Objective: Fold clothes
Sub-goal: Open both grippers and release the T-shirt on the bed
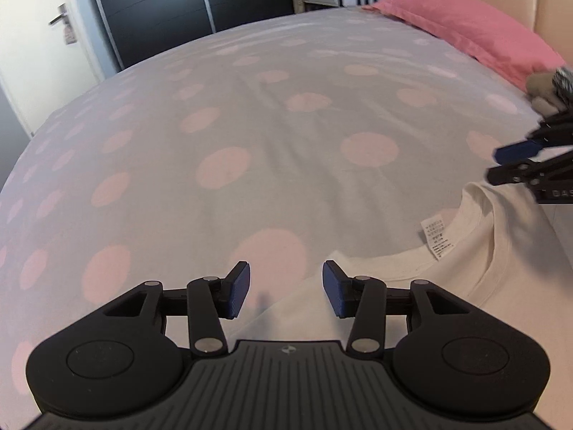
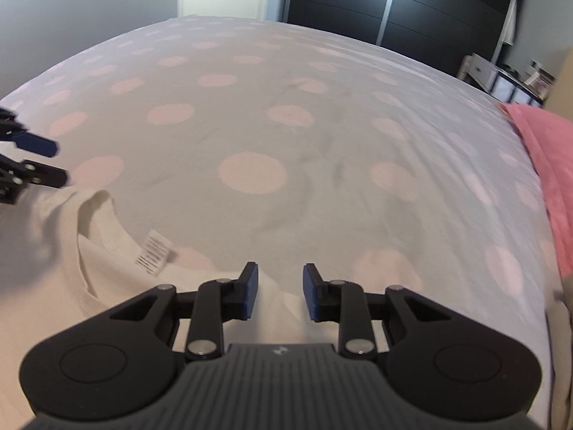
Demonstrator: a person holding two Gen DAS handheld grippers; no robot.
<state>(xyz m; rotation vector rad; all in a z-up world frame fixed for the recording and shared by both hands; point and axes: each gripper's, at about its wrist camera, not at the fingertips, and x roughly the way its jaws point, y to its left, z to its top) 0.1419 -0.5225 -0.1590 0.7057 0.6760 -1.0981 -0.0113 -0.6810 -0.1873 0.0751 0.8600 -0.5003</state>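
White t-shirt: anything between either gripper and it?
Nothing visible. The white t-shirt lies flat on the polka-dot bedsheet, collar up. The left gripper and right gripper hover at its shoulder edges, jaws open and empty. The pink pillow lies well off to the side.

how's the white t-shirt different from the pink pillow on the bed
The white t-shirt is off-white with a printed neck label; the pink pillow is plain pink. The t-shirt lies flat and thin at the near edge, under both open grippers; the pillow is plump and sits at the far head end, clear of them. Both rest on the polka-dot bedsheet.
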